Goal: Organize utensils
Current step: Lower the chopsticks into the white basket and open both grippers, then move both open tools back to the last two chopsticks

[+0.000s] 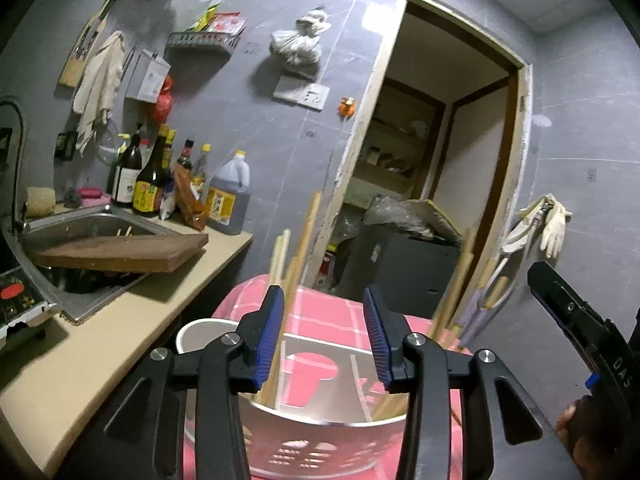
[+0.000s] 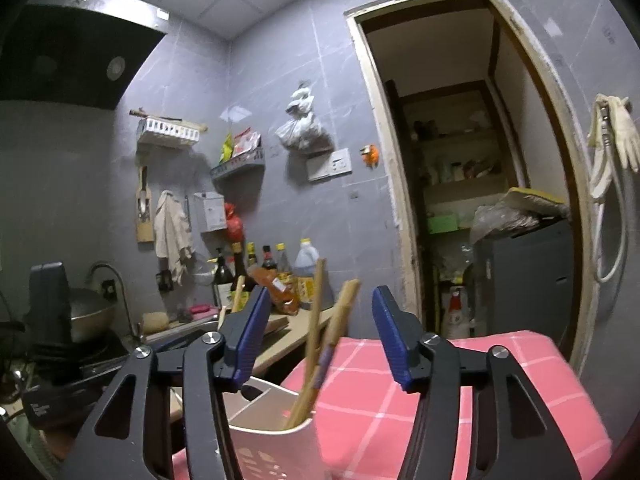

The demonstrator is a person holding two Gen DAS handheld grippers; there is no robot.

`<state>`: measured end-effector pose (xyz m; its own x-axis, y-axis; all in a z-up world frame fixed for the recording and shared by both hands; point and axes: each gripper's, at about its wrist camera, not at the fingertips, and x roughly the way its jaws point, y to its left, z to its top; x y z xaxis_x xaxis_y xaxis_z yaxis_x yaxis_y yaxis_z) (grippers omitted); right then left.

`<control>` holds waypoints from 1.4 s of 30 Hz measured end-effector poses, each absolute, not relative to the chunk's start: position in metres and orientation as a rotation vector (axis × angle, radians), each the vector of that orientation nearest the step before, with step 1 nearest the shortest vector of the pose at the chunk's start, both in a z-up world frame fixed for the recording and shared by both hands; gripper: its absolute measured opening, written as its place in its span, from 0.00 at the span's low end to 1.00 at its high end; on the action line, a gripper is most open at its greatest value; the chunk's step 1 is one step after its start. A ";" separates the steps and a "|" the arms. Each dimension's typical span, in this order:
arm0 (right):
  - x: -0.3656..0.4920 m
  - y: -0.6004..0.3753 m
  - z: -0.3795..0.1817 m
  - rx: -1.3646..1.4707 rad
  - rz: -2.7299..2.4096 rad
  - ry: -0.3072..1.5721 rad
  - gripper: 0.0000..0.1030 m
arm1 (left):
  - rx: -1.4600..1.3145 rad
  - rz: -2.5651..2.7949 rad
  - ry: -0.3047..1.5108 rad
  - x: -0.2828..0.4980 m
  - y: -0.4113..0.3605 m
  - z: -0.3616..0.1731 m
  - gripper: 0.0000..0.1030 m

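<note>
Two black tools with blue ribbed pads hover over a white plastic utensil holder with slotted sides (image 1: 320, 444) that stands on a pink checked cloth (image 1: 332, 316). Seen along the left tool (image 1: 326, 336), the jaws stand apart and released; pale wooden chopsticks (image 1: 280, 264) rise out of the holder's left compartment, passing just beside the left pad, but neither pad presses on them. More wooden sticks (image 1: 460, 292) lean out of the holder's right side, a few with lilac-banded handles. A white inner divider (image 1: 320, 350) splits the holder into compartments.

Looking along the right tool (image 2: 316, 330), its jaws are also spread and gripping nothing. Between them, without touching either pad, a bundle of wooden chopsticks (image 2: 324, 344) stands tilted in the holder's (image 2: 272, 452) near corner, one with a purple band.

To the left, a beige table (image 1: 120, 344) carries a steel sink (image 1: 80, 224) with a brown wooden cutting board (image 1: 120, 254) laid across it, and a cluster of dark sauce bottles (image 1: 148, 184) beside a large oil jug with a yellow cap (image 1: 228, 196). A pale cloth (image 1: 98, 84) hangs on the grey tiled wall. The right tool's black body (image 1: 580, 328) shows at the far right edge of the left view, with part of a hand (image 1: 568, 424) below it.
</note>
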<state>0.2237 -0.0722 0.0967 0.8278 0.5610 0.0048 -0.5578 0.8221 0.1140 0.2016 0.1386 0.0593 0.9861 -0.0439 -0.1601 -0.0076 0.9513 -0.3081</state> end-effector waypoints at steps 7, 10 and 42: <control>0.208 -0.111 0.101 0.093 0.522 0.019 0.77 | -0.283 -0.050 0.158 0.191 0.115 0.070 0.44; 0.202 -0.131 0.100 0.076 0.481 0.032 0.82 | -0.269 -0.069 0.162 0.188 0.102 0.072 0.49; 0.227 -0.211 0.024 -0.058 0.372 0.558 1.00 | -0.143 -0.204 0.686 0.210 -0.030 -0.025 0.89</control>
